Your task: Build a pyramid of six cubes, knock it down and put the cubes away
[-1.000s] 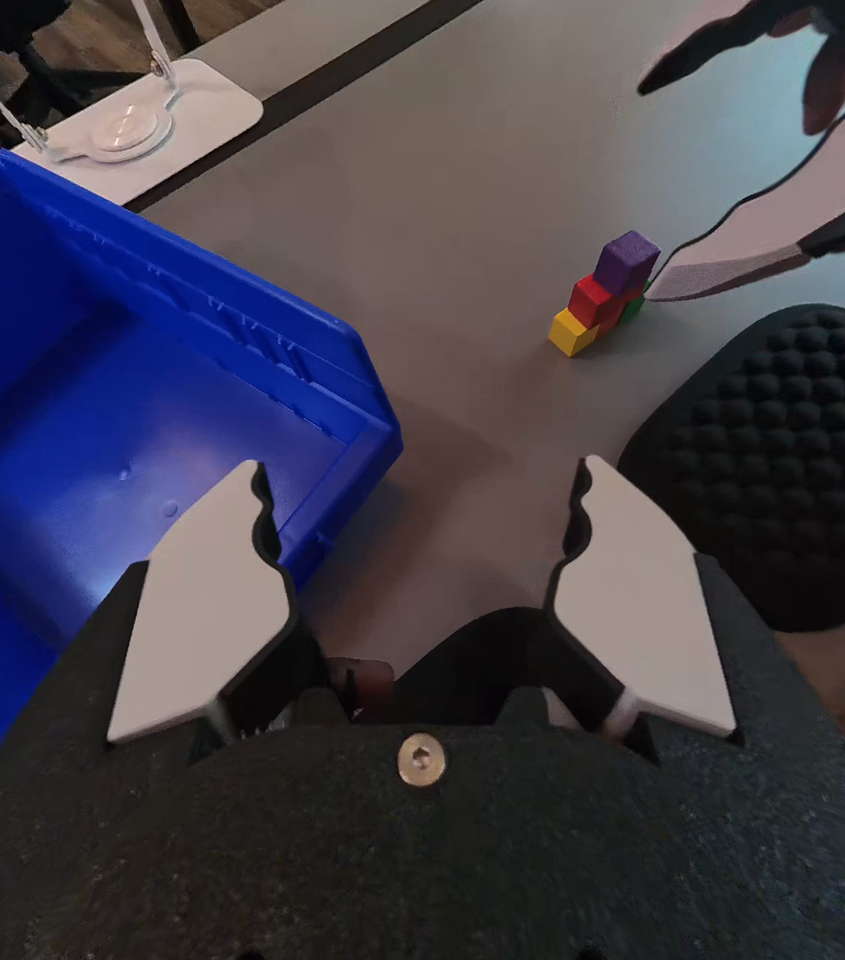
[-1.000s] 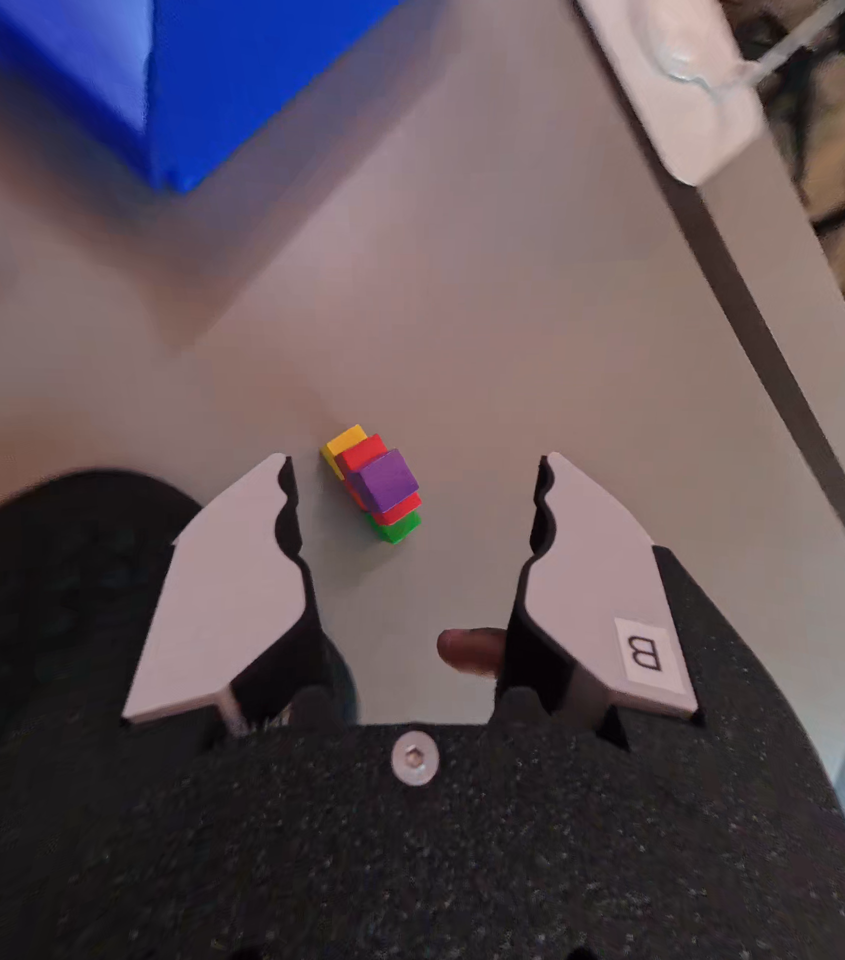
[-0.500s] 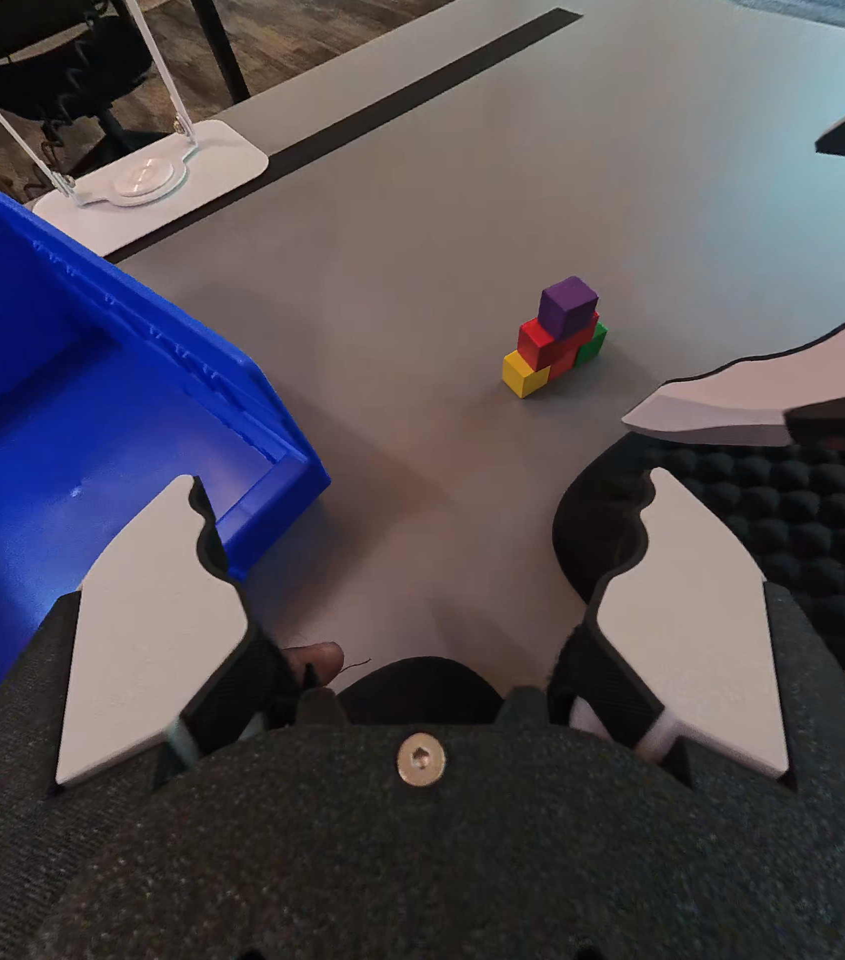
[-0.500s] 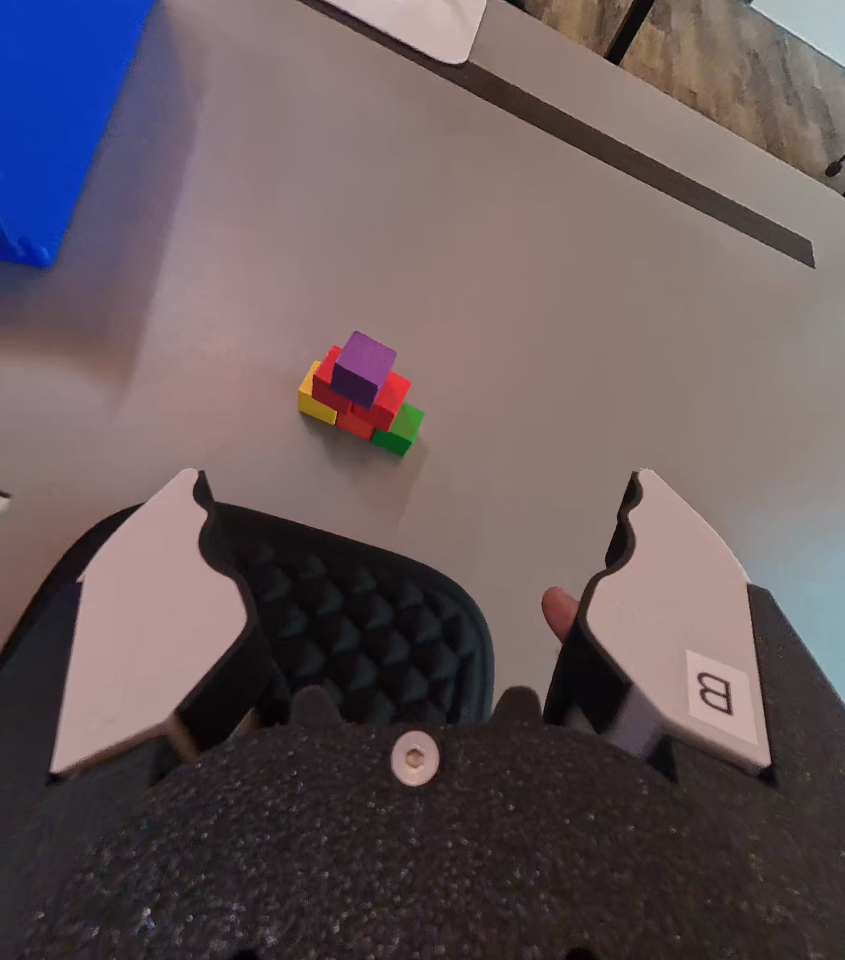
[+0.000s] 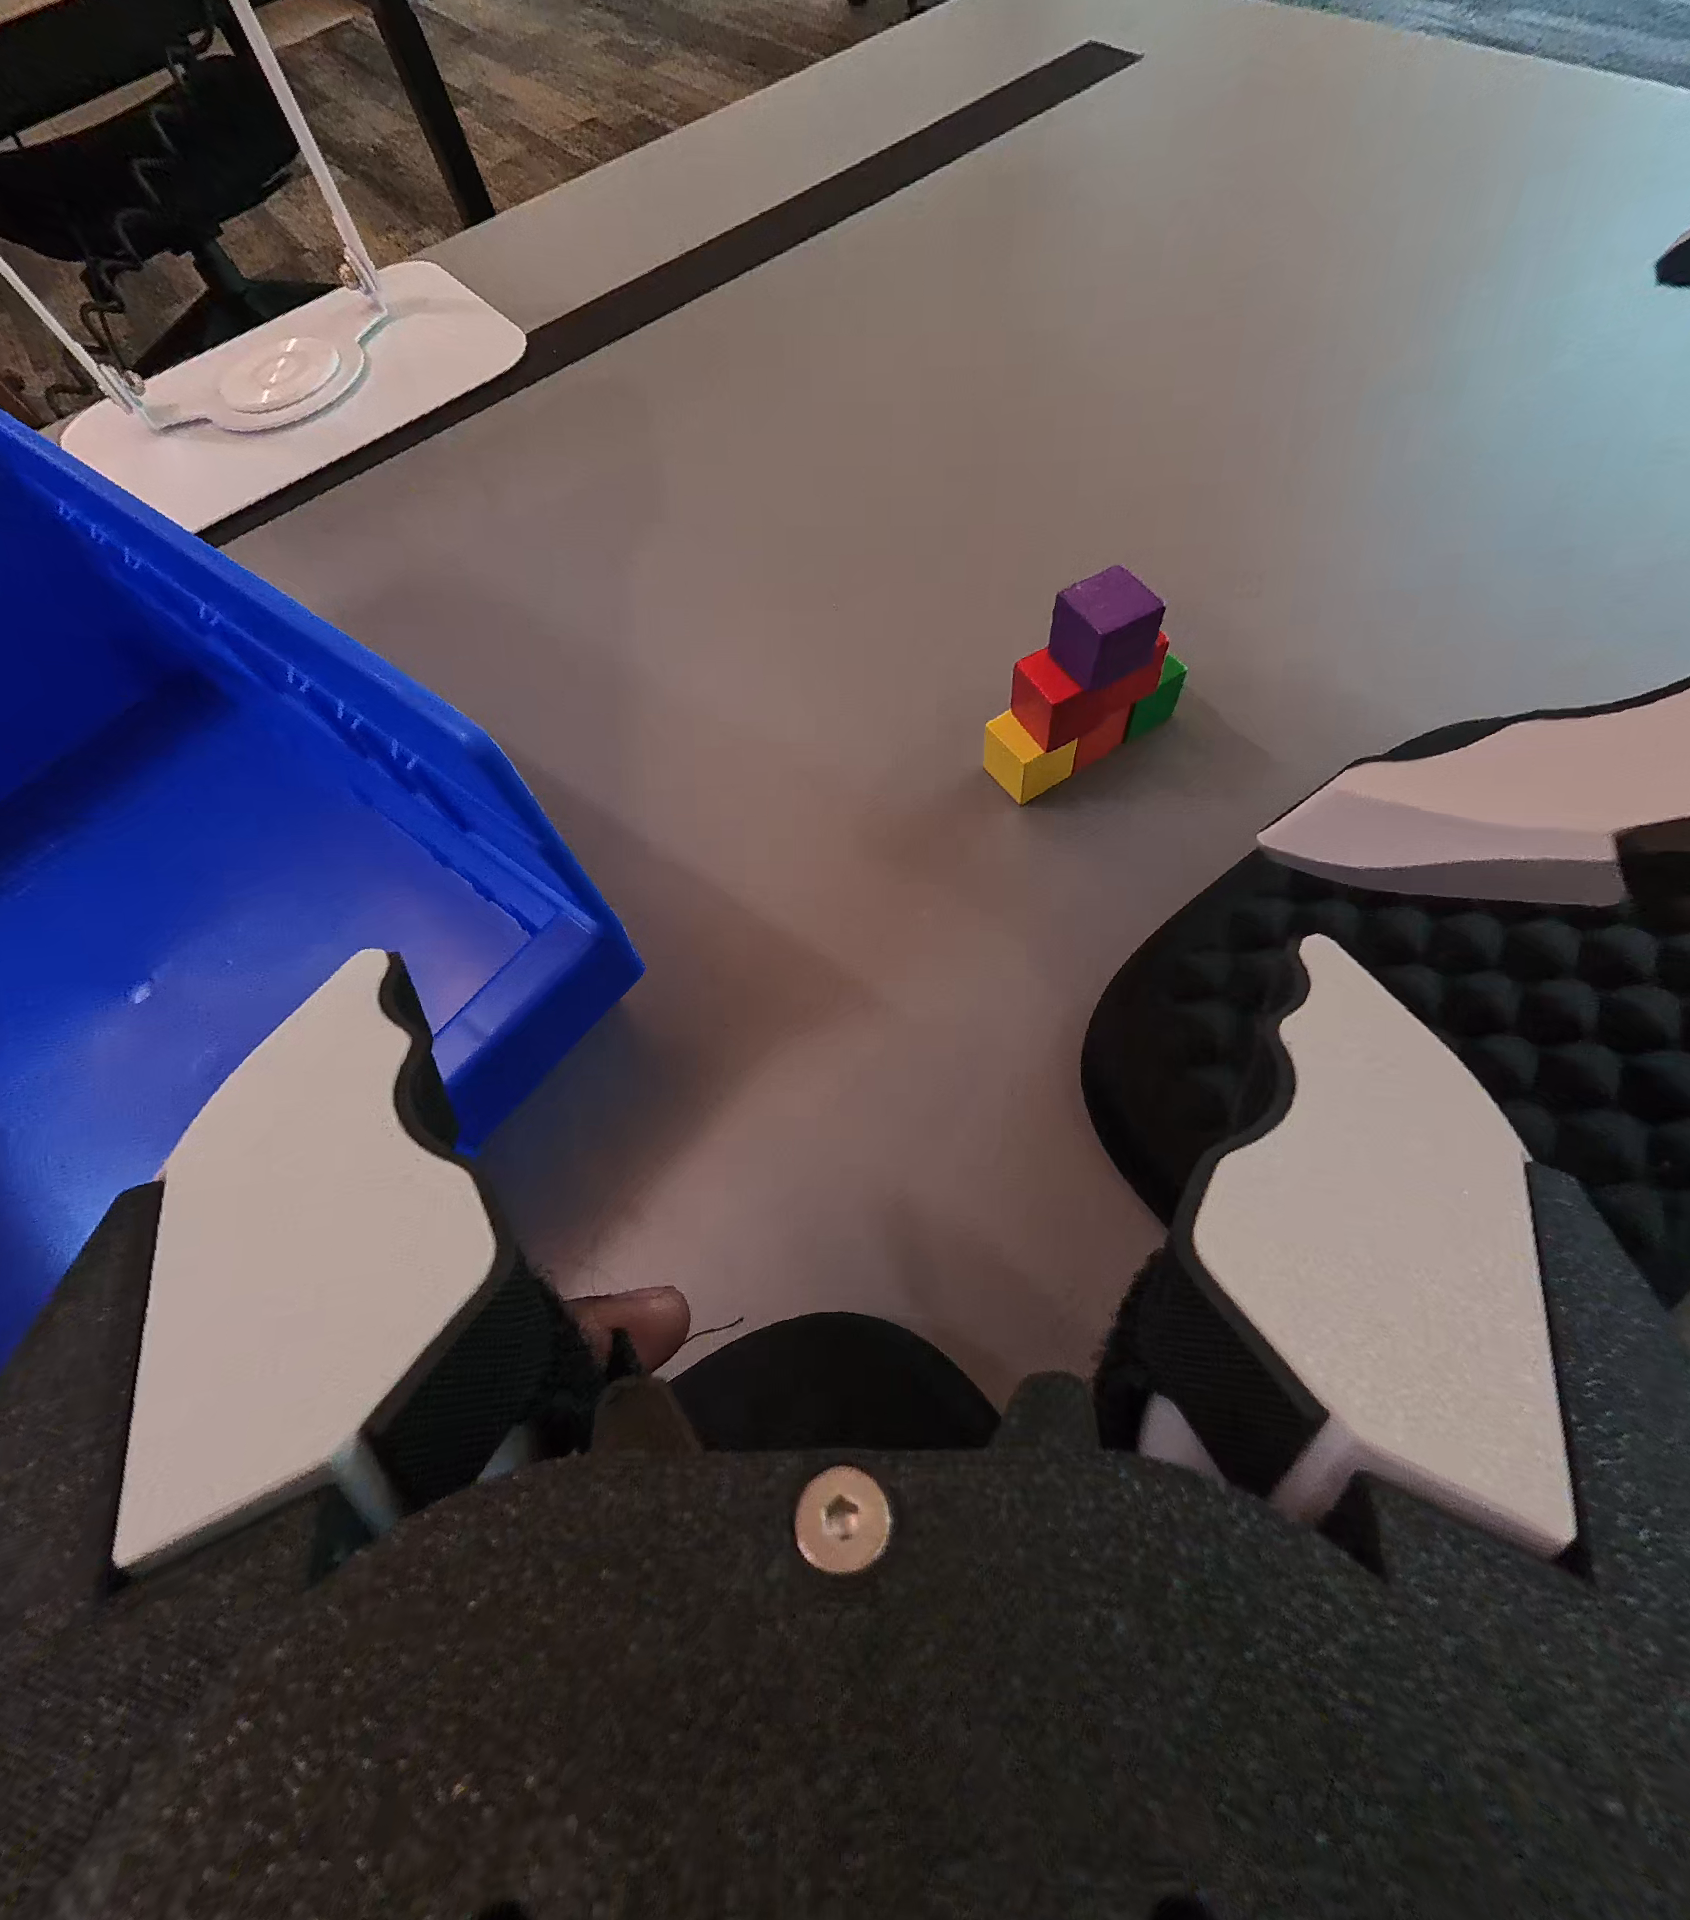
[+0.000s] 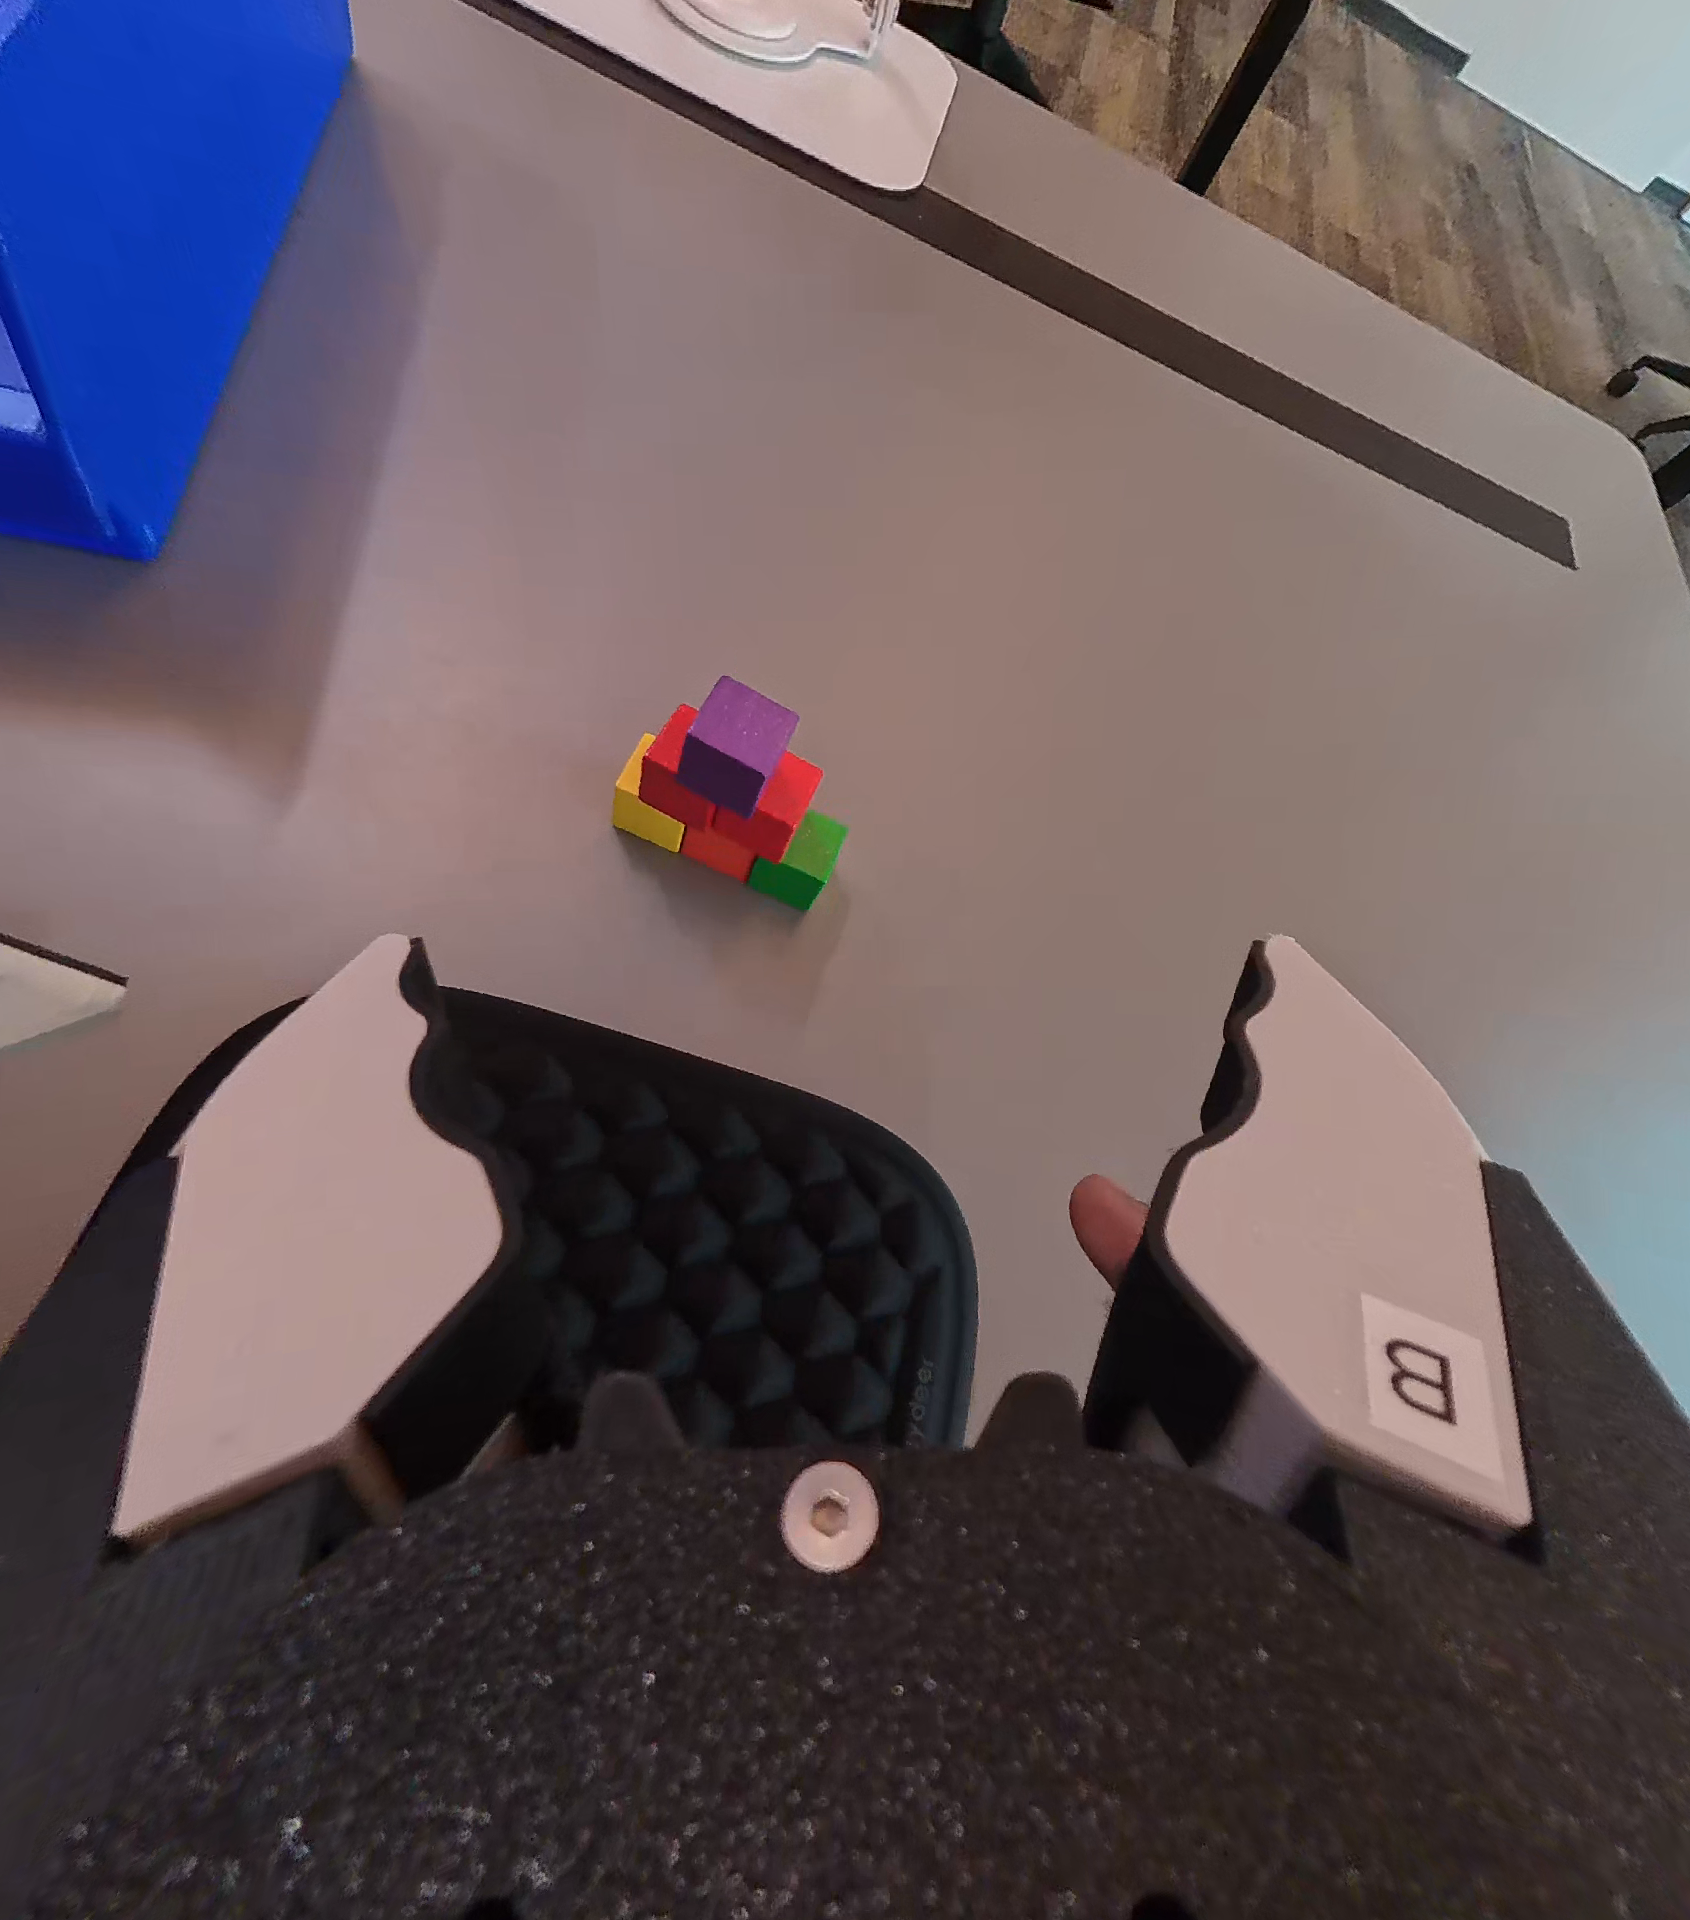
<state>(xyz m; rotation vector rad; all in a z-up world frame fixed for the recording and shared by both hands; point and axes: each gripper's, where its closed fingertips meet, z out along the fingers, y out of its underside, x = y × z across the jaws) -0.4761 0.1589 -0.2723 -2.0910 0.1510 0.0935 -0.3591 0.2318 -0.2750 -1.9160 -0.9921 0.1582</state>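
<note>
The cube pyramid (image 6: 729, 795) stands mid-bench (image 6: 1132, 644). Both the left tool (image 5: 846, 997) and the right tool (image 6: 830, 987) gape wide, holding nothing. A white sticker (image 6: 1430, 1387) with one letter sits on the right tool.

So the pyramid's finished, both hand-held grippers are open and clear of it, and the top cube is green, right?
Not quite: the top cube is purple, as the right wrist view shows. The green cube sits at one end of the bottom row. The rest holds: the pyramid stands finished, and the left hand-held gripper and right hand-held gripper are both open and clear of it.
</note>
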